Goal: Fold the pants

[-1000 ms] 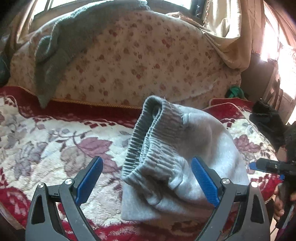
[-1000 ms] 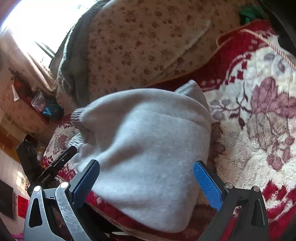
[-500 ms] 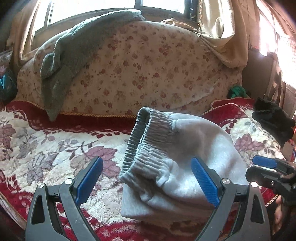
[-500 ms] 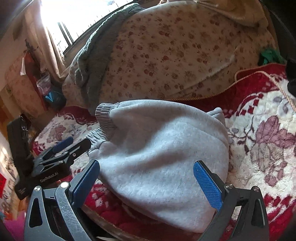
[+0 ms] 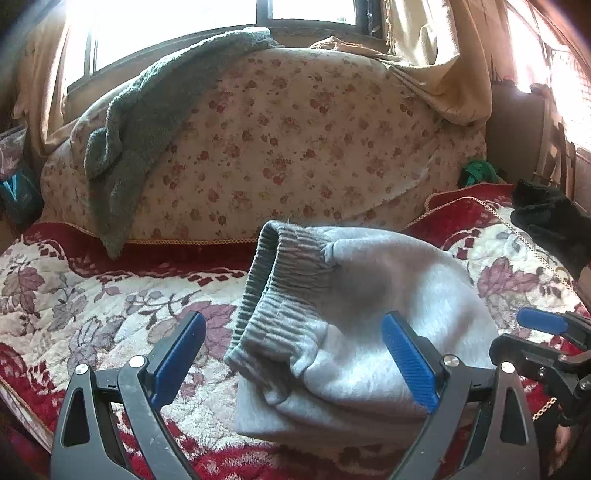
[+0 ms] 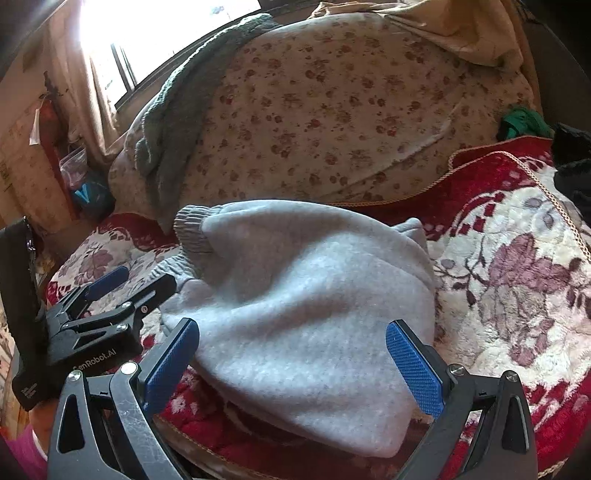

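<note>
Light grey sweatpants (image 5: 354,332) lie folded into a thick bundle on the red floral blanket (image 5: 92,306), ribbed waistband (image 5: 280,280) on the left and slightly raised. My left gripper (image 5: 295,354) is open, its blue pads apart in front of the waistband end, holding nothing. From the other side, the pants (image 6: 295,295) fill the middle of the right wrist view. My right gripper (image 6: 291,365) is open just short of the bundle's near edge. The left gripper (image 6: 107,306) shows at the left there; the right gripper (image 5: 546,343) shows at the right of the left wrist view.
A floral-covered cushion pile (image 5: 295,147) rises behind the pants, with a grey-green towel (image 5: 147,122) draped over it. Black cloth (image 5: 550,218) and a green item (image 5: 478,171) lie at the right. A window (image 5: 221,22) is behind; the blanket's near edge (image 6: 258,469) is close.
Both grippers have drawn back and levelled out from the folded pants, so more of the cushions and window shows. The pants stay put; both grippers stay open.
</note>
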`<state>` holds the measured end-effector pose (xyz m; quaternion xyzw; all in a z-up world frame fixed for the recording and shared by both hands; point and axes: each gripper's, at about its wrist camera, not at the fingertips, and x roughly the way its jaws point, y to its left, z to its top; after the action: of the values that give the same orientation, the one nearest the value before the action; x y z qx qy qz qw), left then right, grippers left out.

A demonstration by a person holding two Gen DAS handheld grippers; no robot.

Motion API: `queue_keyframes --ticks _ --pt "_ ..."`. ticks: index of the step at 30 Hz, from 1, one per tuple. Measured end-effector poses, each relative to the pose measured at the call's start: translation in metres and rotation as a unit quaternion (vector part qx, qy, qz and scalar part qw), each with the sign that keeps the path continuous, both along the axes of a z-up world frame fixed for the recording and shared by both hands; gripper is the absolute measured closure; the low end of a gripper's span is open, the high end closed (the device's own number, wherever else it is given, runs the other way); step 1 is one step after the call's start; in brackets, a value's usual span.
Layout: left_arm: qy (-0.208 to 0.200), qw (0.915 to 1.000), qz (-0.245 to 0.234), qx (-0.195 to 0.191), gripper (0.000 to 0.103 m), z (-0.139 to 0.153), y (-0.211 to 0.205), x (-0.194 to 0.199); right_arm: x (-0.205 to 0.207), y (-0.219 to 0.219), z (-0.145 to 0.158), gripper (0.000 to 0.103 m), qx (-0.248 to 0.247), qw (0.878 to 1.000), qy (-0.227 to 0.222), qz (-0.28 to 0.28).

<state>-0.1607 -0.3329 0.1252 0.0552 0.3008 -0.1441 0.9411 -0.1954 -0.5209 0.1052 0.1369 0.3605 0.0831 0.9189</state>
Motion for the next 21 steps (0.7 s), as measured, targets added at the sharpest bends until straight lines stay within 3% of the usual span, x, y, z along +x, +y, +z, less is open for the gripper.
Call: queue_keyframes --ticks 12,17,21 --pt "0.001 0.9998 -0.013 0.012 0.007 0.000 -0.025 0.003 -0.007 -0.023 -0.003 0.000 0.006 1.000 0.000 -0.023" --pt "-0.023 0.9984 -0.001 0.052 0.007 0.000 -0.039 -0.002 -0.007 -0.030 -0.009 0.000 0.009 0.999 0.005 -0.031" --pt "-0.014 0.9979 -0.013 0.062 0.007 -0.005 -0.048 -0.003 -0.006 -0.034 -0.014 0.000 0.012 0.999 0.009 -0.032"
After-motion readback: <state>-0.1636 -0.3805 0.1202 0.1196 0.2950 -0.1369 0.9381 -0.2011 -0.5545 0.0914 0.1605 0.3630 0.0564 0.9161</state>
